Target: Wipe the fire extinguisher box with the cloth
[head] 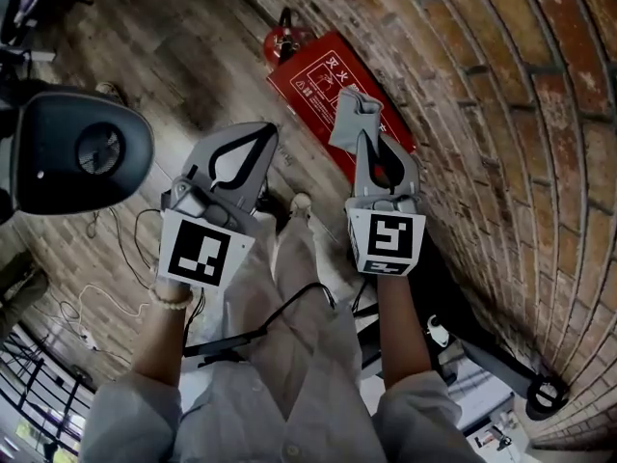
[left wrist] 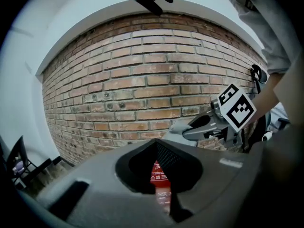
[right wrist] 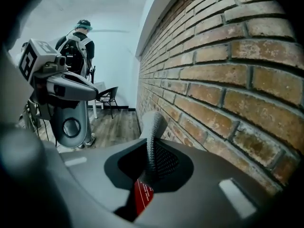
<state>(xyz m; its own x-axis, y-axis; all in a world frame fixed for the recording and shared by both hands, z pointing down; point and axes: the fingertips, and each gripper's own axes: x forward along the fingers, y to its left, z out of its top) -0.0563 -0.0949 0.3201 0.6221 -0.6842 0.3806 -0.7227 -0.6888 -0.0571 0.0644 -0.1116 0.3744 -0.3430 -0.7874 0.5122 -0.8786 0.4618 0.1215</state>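
The red fire extinguisher box [head: 310, 77] lies on the wooden floor against the brick wall; a strip of it shows between each gripper's jaws [left wrist: 160, 177] [right wrist: 142, 195]. My right gripper [head: 365, 149] is above the box's near end, shut on a grey cloth [head: 352, 112] that sticks up past its tips [right wrist: 153, 129]. My left gripper [head: 262, 135] hangs beside it to the left, over the floor, jaws together with nothing between them. In the left gripper view the right gripper [left wrist: 199, 124] and the cloth [left wrist: 178, 126] appear in front of the wall.
A red extinguisher [head: 286, 39] stands at the box's far end. The brick wall [head: 501, 114] runs along the right. A black rounded object [head: 77, 152] and cables [head: 106, 230] are at left, black equipment [head: 501, 365] at lower right. A person [right wrist: 78, 44] and a chair [right wrist: 107, 96] are farther off.
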